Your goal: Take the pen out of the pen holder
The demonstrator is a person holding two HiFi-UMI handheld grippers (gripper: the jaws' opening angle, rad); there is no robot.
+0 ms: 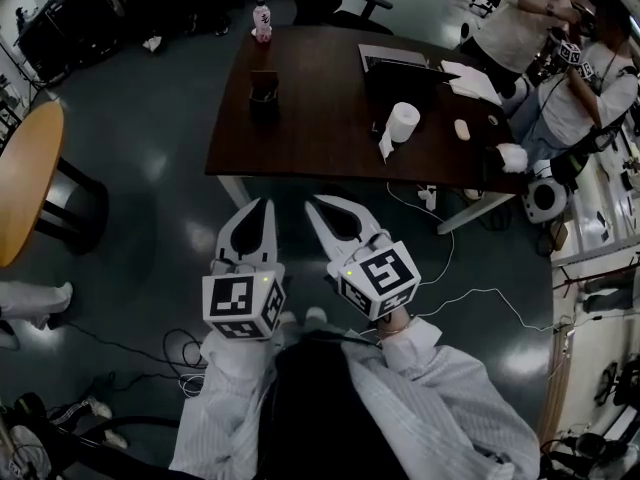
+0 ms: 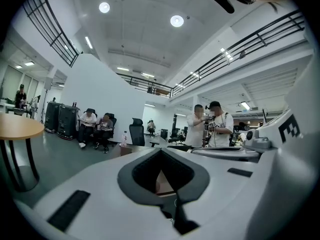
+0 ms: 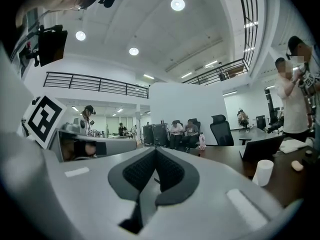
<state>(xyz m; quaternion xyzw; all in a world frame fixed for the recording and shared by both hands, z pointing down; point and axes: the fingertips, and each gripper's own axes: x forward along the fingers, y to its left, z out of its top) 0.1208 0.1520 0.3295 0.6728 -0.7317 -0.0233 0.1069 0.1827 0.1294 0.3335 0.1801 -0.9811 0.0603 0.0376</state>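
Note:
The pen holder is a small dark cup on the near left part of the dark brown table. No pen can be made out in it from this distance. My left gripper and right gripper hover side by side over the floor, short of the table's front edge, both pointing at it. Both are shut with nothing between the jaws. In the left gripper view the left gripper has its jaws closed together, and the right gripper looks the same in its own view.
On the table stand a bottle, a black laptop, a white paper roll and a mouse. A round wooden table stands at left. Cables trail across the floor. People stand at right.

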